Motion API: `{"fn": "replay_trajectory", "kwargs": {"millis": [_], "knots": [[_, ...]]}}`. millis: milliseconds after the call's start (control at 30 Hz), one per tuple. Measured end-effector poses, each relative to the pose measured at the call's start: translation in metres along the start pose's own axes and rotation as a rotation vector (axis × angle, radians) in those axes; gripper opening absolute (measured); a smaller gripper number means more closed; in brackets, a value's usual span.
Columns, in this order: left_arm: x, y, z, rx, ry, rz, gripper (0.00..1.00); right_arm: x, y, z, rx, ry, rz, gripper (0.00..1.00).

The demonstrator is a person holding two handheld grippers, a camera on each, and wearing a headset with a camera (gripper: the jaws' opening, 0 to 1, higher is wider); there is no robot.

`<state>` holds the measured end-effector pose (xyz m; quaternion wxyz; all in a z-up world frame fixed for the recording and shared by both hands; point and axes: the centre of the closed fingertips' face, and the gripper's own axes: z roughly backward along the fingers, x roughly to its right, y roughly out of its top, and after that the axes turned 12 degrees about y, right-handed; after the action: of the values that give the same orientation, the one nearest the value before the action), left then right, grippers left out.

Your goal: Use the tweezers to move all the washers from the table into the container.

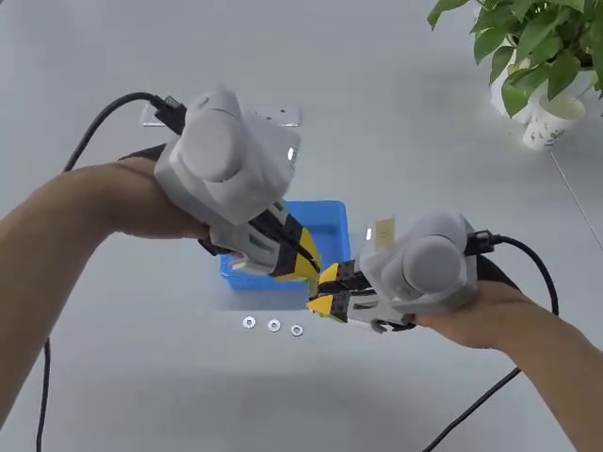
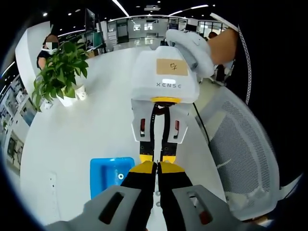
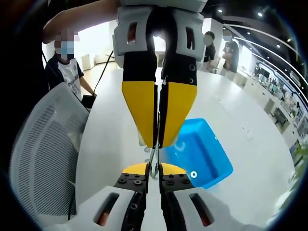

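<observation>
- The left tool (image 1: 309,266) and the right tool (image 1: 323,290) meet tip to tip beside the blue container (image 1: 325,221), both closed to a slit on the tweezers (image 3: 153,162).
- The tweezers' long axis runs from tool to tool; their tip end cannot be told.
- Best next: 1 tool takes over and aims at the 3 washers (image 1: 273,326) on the surface (image 1: 141,377).

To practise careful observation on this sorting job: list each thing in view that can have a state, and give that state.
Left gripper: shut on the tweezers.
Right gripper: shut on the tweezers.
Tweezers: held tip to tip between both grippers.
Container: open, one washer inside.
Three washers: lying on the table, outside the container.
</observation>
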<state>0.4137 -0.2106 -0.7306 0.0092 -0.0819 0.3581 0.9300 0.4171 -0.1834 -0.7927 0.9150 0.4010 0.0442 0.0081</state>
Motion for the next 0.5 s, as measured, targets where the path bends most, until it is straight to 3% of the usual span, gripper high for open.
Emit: {"fn": "replay_trajectory", "kwargs": {"millis": [500], "knots": [[-0.027, 0.007, 0.014, -0.006, 0.042, -0.02, 0.04, 0.026, 0.019, 0.011, 0.017, -0.021, 0.022, 0.09]]}}
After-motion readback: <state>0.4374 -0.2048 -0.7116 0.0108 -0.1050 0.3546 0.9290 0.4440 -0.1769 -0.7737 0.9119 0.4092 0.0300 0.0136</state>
